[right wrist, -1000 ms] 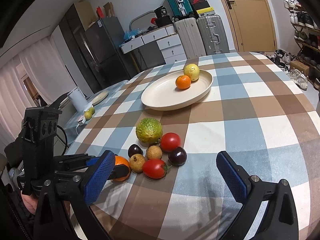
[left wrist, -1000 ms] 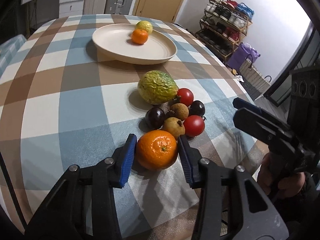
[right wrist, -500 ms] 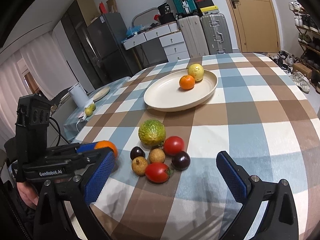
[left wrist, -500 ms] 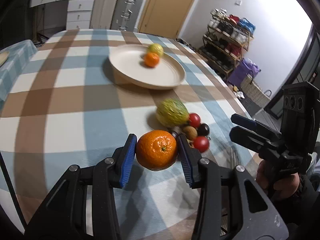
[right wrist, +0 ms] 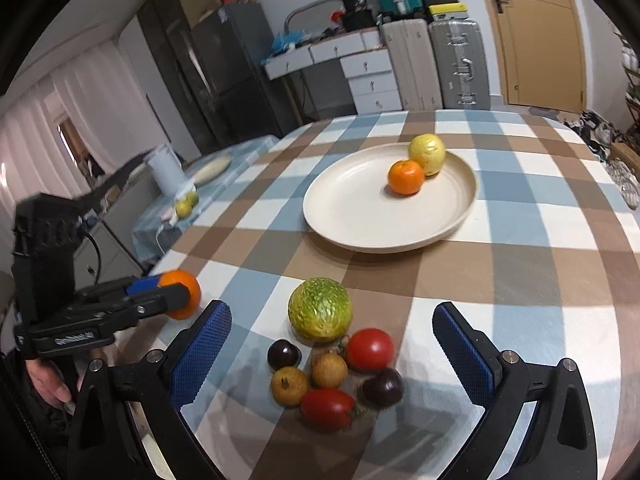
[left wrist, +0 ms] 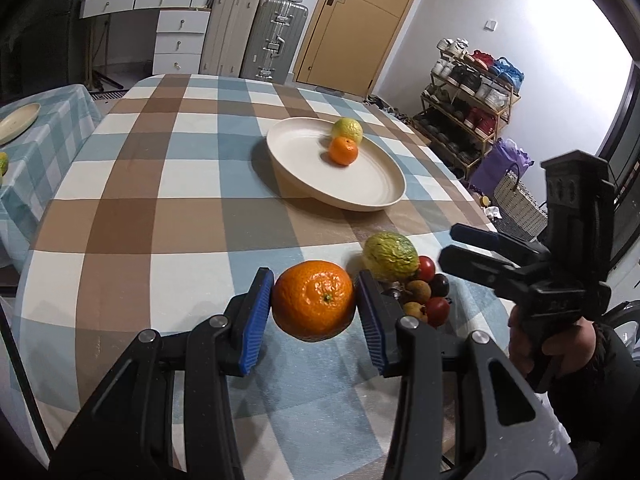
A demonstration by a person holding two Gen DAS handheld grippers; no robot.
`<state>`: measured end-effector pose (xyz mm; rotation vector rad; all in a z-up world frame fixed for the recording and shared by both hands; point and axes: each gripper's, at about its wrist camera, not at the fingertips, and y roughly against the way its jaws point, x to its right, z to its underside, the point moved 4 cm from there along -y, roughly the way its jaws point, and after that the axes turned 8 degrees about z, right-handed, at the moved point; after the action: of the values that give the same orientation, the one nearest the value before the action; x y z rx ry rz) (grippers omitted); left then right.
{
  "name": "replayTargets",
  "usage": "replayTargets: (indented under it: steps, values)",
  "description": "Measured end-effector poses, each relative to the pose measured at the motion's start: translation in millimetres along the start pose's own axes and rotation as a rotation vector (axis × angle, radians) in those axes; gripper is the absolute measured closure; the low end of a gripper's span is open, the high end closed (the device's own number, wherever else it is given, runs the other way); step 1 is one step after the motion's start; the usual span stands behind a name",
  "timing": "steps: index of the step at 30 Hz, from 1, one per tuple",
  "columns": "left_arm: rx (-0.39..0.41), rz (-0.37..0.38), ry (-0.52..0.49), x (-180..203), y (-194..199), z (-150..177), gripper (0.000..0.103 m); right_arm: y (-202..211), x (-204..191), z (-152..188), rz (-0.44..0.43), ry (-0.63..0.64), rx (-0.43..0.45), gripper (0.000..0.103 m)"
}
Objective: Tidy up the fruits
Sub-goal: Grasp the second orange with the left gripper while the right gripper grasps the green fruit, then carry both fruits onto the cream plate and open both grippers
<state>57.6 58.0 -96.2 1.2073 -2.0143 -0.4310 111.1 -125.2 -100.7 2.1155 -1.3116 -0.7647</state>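
My left gripper [left wrist: 314,300] is shut on an orange mandarin [left wrist: 313,299] and holds it above the checked tablecloth; the right wrist view shows that mandarin [right wrist: 185,291] at the left. Farther back a cream plate [left wrist: 360,196] carries a second mandarin [left wrist: 343,151] and a yellow citrus [left wrist: 347,129]. A pile lies near the table's front: a bumpy green fruit [right wrist: 320,309], two red tomatoes [right wrist: 370,349], two dark plums [right wrist: 283,354] and two brown longans [right wrist: 329,369]. My right gripper [right wrist: 332,354] stands open, its fingers wide on either side of that pile.
The table edge [left wrist: 24,264] drops off on the left. A side table [left wrist: 24,128] with a plate stands at the far left. Suitcases [left wrist: 276,40], drawers and a door line the back wall. A shoe rack [left wrist: 472,96] and baskets stand to the right.
My left gripper has lifted the mandarin off the cloth and carried it left, away from the pile. My right gripper has moved closer over the pile, still open.
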Motion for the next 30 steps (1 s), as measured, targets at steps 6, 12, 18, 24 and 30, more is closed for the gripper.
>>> replayTargets:
  steps: [6, 12, 18, 24, 30]
  values:
    - [-0.011, -0.004, 0.013, -8.5, -5.6, 3.0, 0.064, -29.5, -12.7, -3.6, -0.006, 0.061, -0.056, 0.000]
    - [-0.019, -0.009, 0.031, -17.1, -10.3, 4.2, 0.064, -49.7, -23.3, -1.9, 0.006, 0.123, -0.092, 0.016]
    - [-0.024, -0.012, 0.035, -19.4, -14.0, 4.3, 0.064, -58.5, -23.0, 0.1, 0.037, 0.144, -0.106, 0.035]
    - [-0.028, -0.018, 0.036, -21.8, -18.1, 1.8, 0.064, -59.6, -25.7, 1.8, 0.033, 0.176, -0.111, 0.055]
    - [-0.028, -0.025, 0.027, -22.5, -21.3, -8.4, 0.064, -52.4, -20.9, -3.4, -0.021, 0.125, -0.074, 0.055]
